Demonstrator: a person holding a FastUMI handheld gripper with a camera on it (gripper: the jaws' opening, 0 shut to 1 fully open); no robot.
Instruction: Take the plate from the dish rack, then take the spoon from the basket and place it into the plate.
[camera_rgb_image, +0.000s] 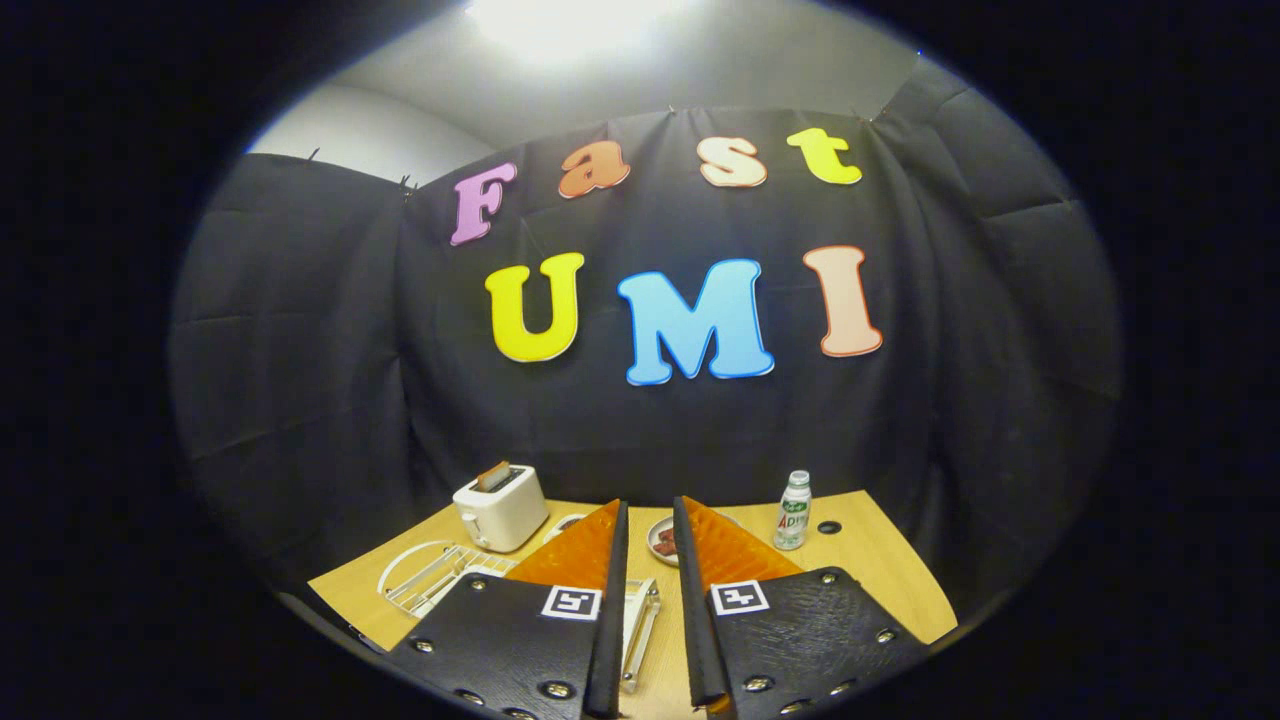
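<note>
My claw (650, 520) hangs above the wooden surface (880, 570), its fingers apart with a narrow gap and nothing between them. The white wire dish rack (435, 575) lies near on the left beside the toaster (500, 508). A small plate (660, 540) shows through the gap, a bottle (793, 510) to its right.

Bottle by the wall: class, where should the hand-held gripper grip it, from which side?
Grip the bottle on its straight body below the cap, level from the front: it stands upright and apart, beyond the open, empty hand-held gripper.
</note>
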